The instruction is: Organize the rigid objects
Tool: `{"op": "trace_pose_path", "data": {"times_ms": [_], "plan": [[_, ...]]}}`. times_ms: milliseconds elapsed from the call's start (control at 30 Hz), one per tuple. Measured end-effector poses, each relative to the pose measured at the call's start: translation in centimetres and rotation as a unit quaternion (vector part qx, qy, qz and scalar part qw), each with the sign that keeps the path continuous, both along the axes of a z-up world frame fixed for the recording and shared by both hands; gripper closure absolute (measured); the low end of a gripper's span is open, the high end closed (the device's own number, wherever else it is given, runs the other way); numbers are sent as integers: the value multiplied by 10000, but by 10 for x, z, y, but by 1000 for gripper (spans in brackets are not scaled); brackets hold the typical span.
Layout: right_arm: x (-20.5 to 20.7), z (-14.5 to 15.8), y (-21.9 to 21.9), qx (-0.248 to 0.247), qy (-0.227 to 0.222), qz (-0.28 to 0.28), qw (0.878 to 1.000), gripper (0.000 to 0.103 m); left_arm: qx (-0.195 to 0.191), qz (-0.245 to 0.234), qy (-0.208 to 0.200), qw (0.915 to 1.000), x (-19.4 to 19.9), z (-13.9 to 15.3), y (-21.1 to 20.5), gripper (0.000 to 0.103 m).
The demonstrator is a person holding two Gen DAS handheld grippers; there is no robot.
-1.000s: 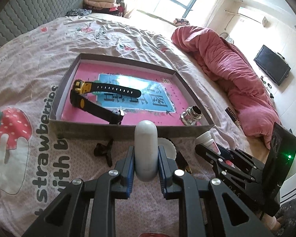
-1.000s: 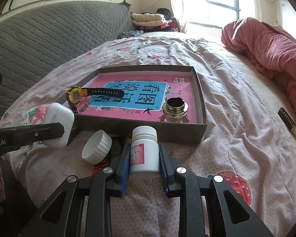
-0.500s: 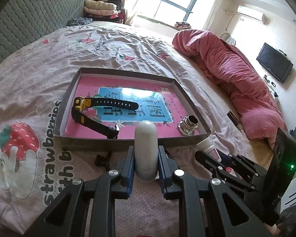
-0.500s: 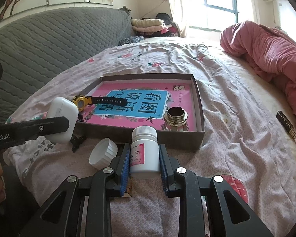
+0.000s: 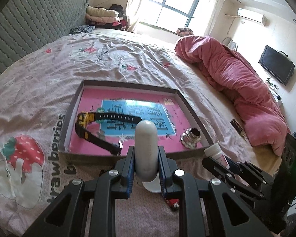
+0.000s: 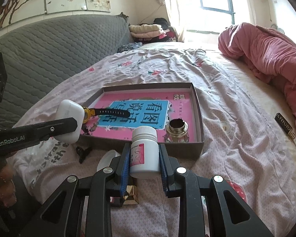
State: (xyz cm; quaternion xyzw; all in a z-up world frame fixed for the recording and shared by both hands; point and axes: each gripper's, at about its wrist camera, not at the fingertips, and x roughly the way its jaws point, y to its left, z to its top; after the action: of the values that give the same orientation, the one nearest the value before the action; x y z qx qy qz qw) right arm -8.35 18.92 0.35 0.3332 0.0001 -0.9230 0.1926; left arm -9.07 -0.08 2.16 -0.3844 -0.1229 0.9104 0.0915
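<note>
While both grippers hang over the bed, the left gripper (image 5: 146,156) has its jaws clamped on a white earbud case (image 5: 146,148), and the right gripper (image 6: 144,158) has its jaws clamped on a white pill bottle (image 6: 144,151). Just beyond both sets of jaws lies a shallow box (image 6: 199,108), holding a watch (image 5: 92,124) and a metal fitting (image 6: 176,130).

Left gripper (image 5: 146,159) clamping white earbud case (image 5: 146,148), shallow box (image 5: 73,106) holding watch (image 5: 84,119), metal fitting (image 5: 191,138)
</note>
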Motion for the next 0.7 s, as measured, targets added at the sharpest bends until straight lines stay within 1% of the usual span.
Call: {"op": "trace_pose_path", "data": {"times_ms": [100,233,433,600,700], "plan": [[-2,4,-3,19,30,-23,10000,76,-19,45,60,10000,-7,2,-1,82],[-6,9,-6,-30,80,-15,10000,76,61,164,55,9998,-21,2,-5,81],[-15,13,-8,4,83,-105,9999,76,-7,384,107,9992,-47,2,-7,81],[-24,16,-12,129,129,-204,9996,76,-84,492,58,9987,-63,-2,-11,81],[-30,19,-16,129,168,-237,9995,76,-48,528,11,9986,-69,-8,-15,81]]}}
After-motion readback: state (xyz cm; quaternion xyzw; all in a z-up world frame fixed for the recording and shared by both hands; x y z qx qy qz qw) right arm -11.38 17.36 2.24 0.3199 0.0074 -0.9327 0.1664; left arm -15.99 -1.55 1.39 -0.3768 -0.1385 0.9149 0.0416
